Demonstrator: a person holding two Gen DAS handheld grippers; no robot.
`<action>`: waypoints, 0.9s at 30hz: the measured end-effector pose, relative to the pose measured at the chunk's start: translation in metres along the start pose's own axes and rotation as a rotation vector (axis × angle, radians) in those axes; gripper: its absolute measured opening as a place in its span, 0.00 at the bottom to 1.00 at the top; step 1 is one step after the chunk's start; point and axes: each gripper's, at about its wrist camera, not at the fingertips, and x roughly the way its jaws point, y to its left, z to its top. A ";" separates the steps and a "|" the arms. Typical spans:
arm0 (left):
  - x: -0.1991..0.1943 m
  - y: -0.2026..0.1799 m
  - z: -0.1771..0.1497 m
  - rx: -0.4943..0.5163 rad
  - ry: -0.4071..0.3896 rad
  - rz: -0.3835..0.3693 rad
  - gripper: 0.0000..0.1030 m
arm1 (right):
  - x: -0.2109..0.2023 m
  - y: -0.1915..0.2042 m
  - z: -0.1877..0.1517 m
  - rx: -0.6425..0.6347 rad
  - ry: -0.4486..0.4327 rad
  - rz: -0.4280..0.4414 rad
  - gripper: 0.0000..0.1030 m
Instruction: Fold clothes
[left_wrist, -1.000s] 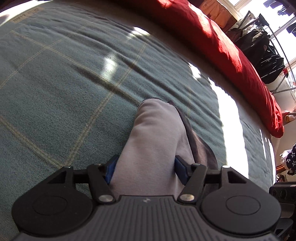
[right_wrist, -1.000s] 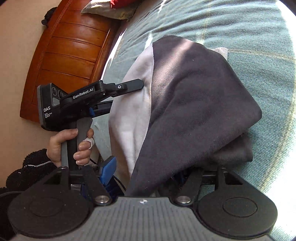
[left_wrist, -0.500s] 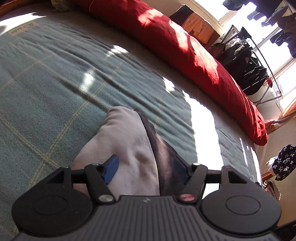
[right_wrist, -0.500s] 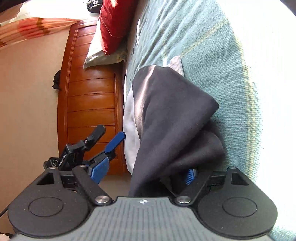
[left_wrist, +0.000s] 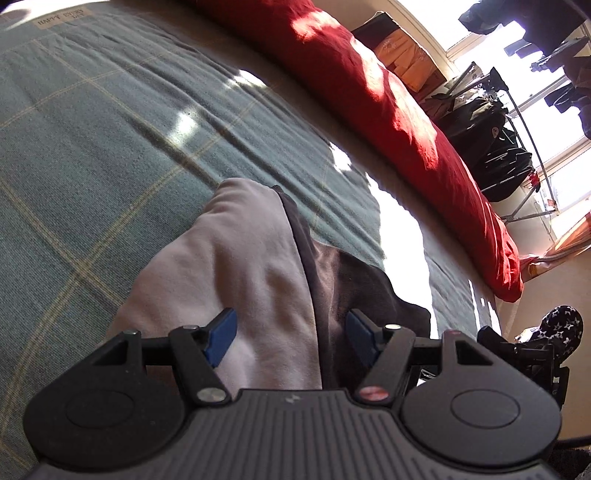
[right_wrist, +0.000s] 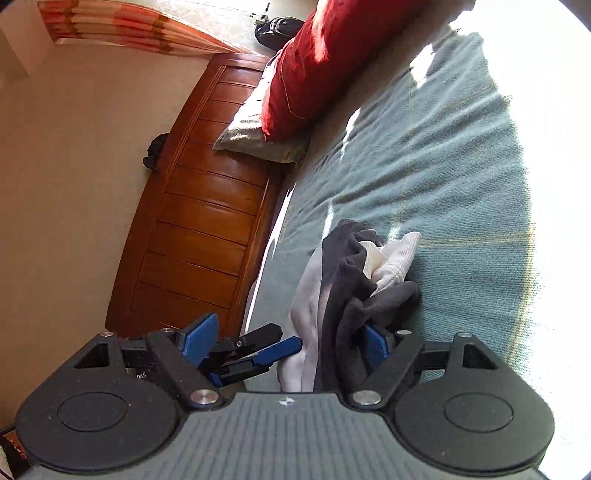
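One garment (left_wrist: 255, 280) in play: a two-tone piece, pale grey/white panel plus dark charcoal panel, lying bunched on the green checked bedspread (left_wrist: 110, 147) near the bed edge. Right wrist view shows the same garment (right_wrist: 343, 280) crumpled, with a white ribbed cuff or hem poking out on top.

Two grippers, both with blue pads.
- Left gripper (left_wrist: 291, 332): fingers spread wide, cloth lies between and under them; pads not pressing the fabric. Pale panel sits by its left pad, dark panel by its right pad.
- Right gripper (right_wrist: 286, 341): fingers spread wide too. Right pad is against or tucked into the dark fabric, can't tell if touching; left pad hangs free off the bed side. No pinch.
- The left gripper (right_wrist: 255, 354) also shows in the right wrist view, just beside the garment's pale edge, jaws apart.

Counts for the rest:
- 1 long red bolster (left_wrist: 388, 110) along the far side of the bed
- 1 grey-beige pillow (right_wrist: 258, 140) under the bolster's end
- 1 wooden headboard (right_wrist: 199, 221)
- 1 clothes rack (left_wrist: 517, 122) with dark items by the window
- 1 sewn label on the bedspread (left_wrist: 61, 17), text too small to read reliably
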 end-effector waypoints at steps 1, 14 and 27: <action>-0.001 -0.002 0.000 0.005 -0.006 -0.004 0.63 | -0.001 -0.004 -0.002 -0.002 0.014 -0.022 0.82; 0.013 -0.021 0.004 0.091 0.022 -0.042 0.64 | 0.010 -0.033 0.011 0.018 0.010 -0.160 0.17; 0.019 -0.034 0.019 0.175 -0.061 -0.021 0.69 | -0.020 0.004 0.026 -0.262 0.043 -0.369 0.16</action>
